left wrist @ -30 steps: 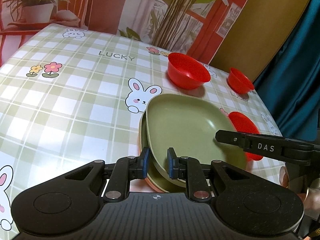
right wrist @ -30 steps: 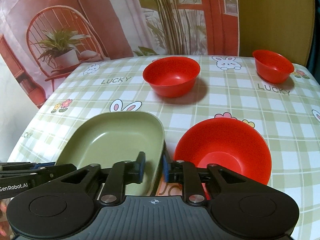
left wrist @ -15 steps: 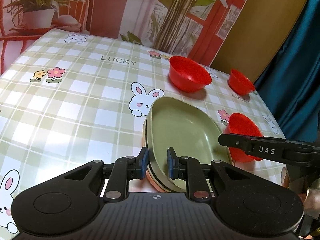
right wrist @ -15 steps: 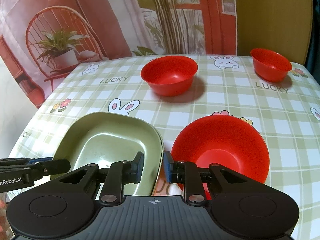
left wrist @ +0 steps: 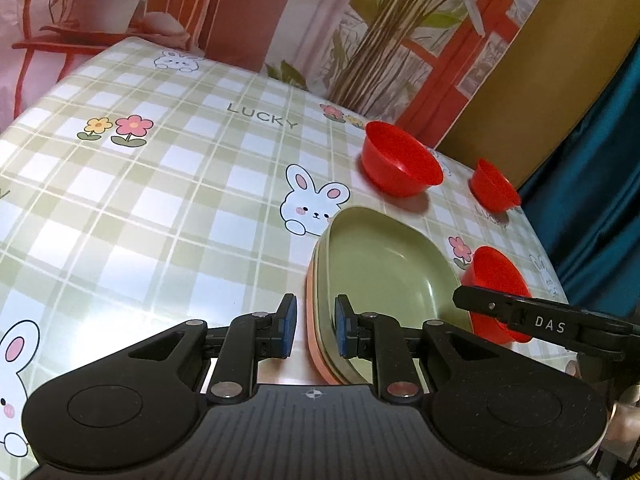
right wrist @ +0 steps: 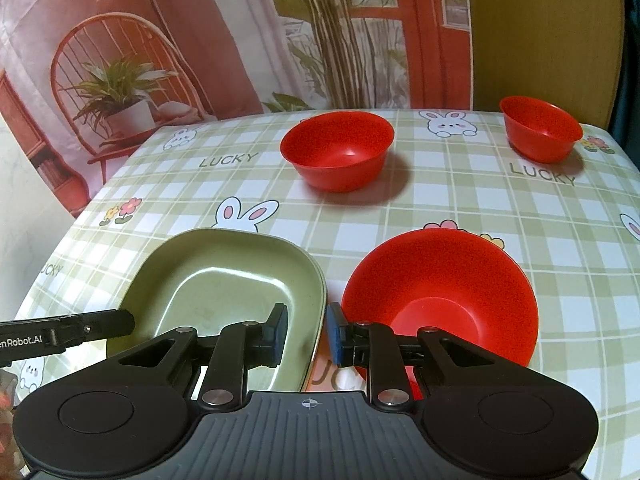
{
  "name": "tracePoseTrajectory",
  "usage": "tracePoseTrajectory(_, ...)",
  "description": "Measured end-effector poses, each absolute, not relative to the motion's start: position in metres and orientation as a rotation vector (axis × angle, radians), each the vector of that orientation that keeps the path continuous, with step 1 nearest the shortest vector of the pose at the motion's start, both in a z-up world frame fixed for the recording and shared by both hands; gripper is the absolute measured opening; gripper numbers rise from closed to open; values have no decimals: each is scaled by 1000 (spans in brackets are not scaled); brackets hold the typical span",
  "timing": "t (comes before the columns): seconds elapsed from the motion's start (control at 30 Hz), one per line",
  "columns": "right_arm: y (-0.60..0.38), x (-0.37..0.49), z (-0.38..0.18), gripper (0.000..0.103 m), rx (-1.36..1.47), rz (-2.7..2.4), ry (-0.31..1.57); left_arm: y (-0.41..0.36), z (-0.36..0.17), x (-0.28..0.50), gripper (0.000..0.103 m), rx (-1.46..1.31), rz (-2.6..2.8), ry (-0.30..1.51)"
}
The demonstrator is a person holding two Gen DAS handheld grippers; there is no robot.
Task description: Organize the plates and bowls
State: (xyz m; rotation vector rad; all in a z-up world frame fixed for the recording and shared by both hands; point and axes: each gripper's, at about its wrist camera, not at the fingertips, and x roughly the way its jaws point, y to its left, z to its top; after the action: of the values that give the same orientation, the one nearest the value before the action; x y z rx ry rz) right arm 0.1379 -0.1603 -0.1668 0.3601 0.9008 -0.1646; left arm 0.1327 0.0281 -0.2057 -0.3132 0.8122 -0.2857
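Note:
A green plate (left wrist: pixel 384 264) lies on a stack of plates with a pink one at the bottom (left wrist: pixel 314 336); the top plate also shows in the right wrist view (right wrist: pixel 224 280). My left gripper (left wrist: pixel 313 326) is open, its jaws astride the stack's near left rim without touching. My right gripper (right wrist: pixel 306 330) is open astride the stack's right rim. A large red bowl (right wrist: pixel 440 296) sits just right of the stack. A medium red bowl (right wrist: pixel 338 156) and a small red bowl (right wrist: pixel 540 128) stand farther back.
The checked tablecloth (left wrist: pixel 140 208) with rabbits and flowers covers the table. Its far edge meets a printed backdrop (right wrist: pixel 200 40). A teal curtain (left wrist: pixel 592 184) hangs past the right edge. The right gripper's finger (left wrist: pixel 520 316) crosses the left wrist view.
The stack has come down onto the table. Both grippers have opened and let go of the stack's rims. The left wrist view has shifted a little to the left.

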Motion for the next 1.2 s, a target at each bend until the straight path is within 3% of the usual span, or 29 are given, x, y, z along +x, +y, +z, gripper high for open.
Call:
tracePoseTrajectory(0.43, -165, 135, -165, 20, 377, -172, 892, 27, -212, 135, 22, -320, -267, 841)
tracePoseTrajectory(0.8, -185, 133, -138, 21, 410, -153, 773, 28, -168, 138, 22, -284, -279, 692)
tracePoseTrajectory(1.0, -219, 136, -113, 35, 384, -194, 680, 16, -132, 154, 22, -245, -299, 583)
tracePoseTrajectory(1.2, -242, 155, -109, 36, 377, -184, 667, -16, -128, 182, 22, -187, -340, 563)
